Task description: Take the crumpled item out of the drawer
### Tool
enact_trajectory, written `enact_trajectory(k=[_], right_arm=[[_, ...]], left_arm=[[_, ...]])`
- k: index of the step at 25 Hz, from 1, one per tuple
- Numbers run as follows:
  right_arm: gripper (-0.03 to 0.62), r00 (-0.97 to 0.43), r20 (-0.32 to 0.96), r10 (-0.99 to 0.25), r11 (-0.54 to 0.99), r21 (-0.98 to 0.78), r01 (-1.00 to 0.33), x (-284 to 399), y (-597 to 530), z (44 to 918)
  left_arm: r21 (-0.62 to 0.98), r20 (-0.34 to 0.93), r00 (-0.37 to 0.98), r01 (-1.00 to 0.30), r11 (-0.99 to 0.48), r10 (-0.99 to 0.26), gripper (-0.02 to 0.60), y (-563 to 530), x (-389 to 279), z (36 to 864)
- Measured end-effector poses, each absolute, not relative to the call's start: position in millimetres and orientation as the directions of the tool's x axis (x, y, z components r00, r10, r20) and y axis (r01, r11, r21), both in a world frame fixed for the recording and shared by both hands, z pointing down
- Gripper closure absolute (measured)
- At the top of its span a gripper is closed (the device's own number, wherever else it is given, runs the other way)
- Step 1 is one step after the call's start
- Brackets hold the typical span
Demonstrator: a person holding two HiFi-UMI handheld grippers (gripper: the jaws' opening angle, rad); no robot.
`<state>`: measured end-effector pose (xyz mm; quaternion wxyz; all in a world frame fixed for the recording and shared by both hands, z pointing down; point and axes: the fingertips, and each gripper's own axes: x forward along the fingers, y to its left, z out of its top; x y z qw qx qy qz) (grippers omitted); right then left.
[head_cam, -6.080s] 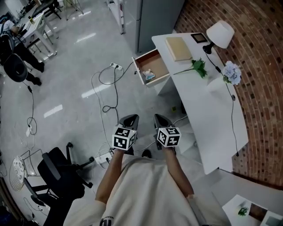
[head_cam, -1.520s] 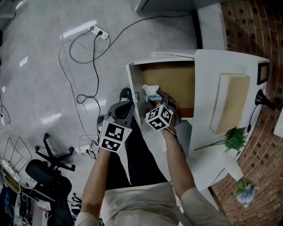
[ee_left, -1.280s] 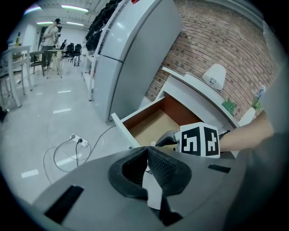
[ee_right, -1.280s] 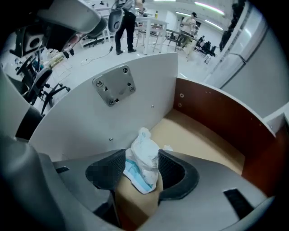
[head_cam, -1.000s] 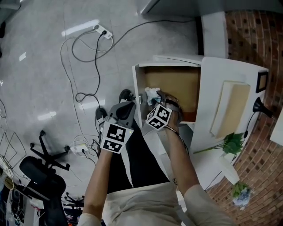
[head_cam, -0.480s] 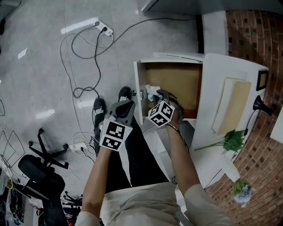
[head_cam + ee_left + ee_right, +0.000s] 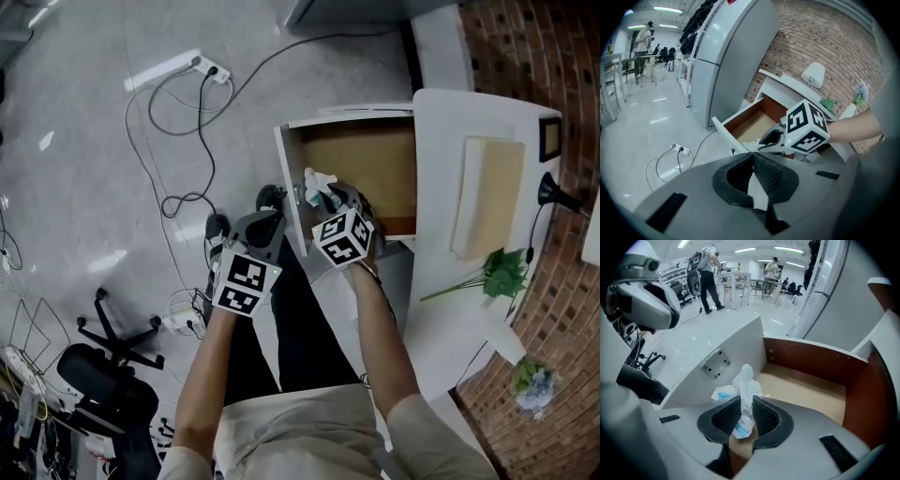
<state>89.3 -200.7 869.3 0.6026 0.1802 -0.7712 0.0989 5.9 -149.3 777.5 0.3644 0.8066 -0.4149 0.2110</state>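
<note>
Right gripper [image 7: 742,409], its jaws just closed in, clamps the crumpled tissue [image 7: 746,377] at the open drawer's [image 7: 811,391] front corner. Only the right gripper view shows that grip; in the head view the cube [image 7: 342,237] covers it. Left gripper [image 7: 752,158] is clenched and empty.

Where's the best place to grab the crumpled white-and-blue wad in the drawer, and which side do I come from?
Grip the wad at its narrow upright middle, coming from above: it stands tall beside the front panel of the drawer, and the walls likely block a sideways approach. The right gripper, its jaws having just been closing, pinches it this way.
</note>
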Motion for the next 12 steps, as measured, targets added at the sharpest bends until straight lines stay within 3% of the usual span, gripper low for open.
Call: enact_trajectory(k=[12], right_arm=[[0.497,-0.217,0.944,-0.249,0.798,0.073,-0.598,104,-177,825]], left_arm=[[0.427,0.625,0.636,-0.764,-0.484,-0.453,0.565,-132,24,764]])
